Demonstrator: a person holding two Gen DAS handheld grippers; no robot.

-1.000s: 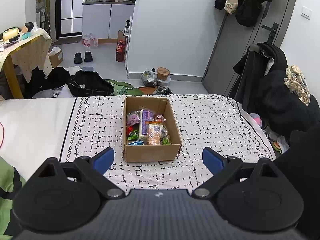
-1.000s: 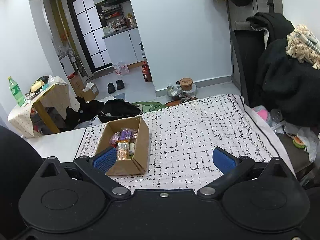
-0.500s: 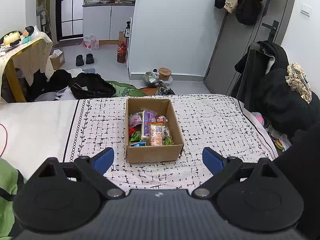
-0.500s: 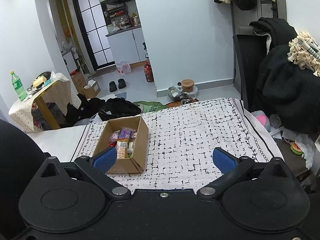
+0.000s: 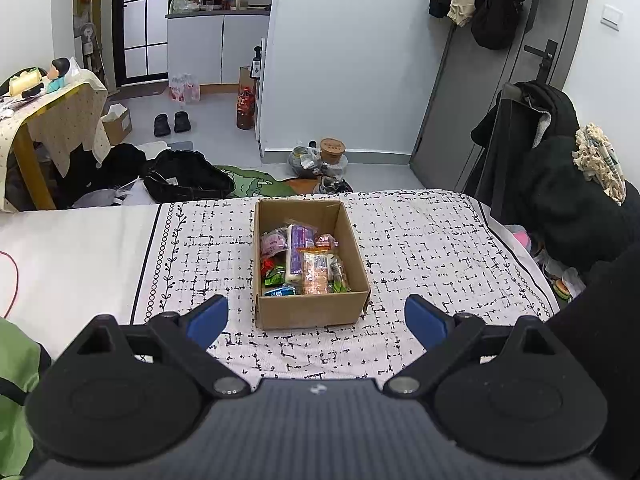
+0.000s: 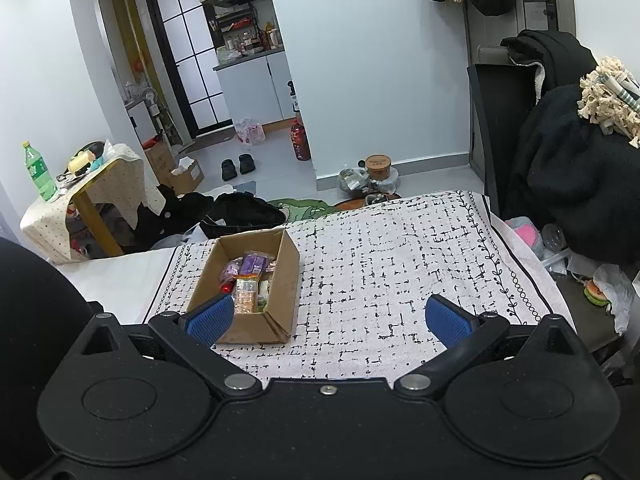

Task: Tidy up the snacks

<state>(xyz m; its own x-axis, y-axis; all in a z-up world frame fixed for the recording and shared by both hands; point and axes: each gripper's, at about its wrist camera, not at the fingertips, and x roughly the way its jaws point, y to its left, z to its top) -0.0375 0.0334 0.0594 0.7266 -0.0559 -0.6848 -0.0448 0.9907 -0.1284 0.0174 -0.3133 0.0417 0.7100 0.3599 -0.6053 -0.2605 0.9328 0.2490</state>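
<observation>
White cloth patterned with black dashes was spread over the bed (image 5: 420, 248), and on it a cardboard box (image 5: 310, 312) was set, open at the top. The snacks (image 5: 304, 260) were gathered inside that box, packed against one another in its nearer part, with the far part of its floor left bare. None were seen lying loose on the cloth.

The left hand-held gripper (image 5: 316, 316) was held above the bed with its fingers spread wide and nothing between them, the box seen straight ahead. The right hand-held gripper (image 6: 328, 320) was likewise spread wide and empty, with the box (image 6: 286, 280) off towards its left finger.

As a judgement, two stages were fitted equally well by this scene: packets gathered into the box as the finished result, or a mixed boxful waiting to be taken out and sorted. No particular move was settled by the pictures.

Among the packets, a purple pack (image 5: 298, 250), an orange-toned clear pack (image 5: 316, 272), a pink pack (image 5: 273, 243), green wrappers (image 5: 274, 276) and a small blue pack (image 5: 280, 291) were made out. Printing was seen on several, but no brand or word could be read at this size
</observation>
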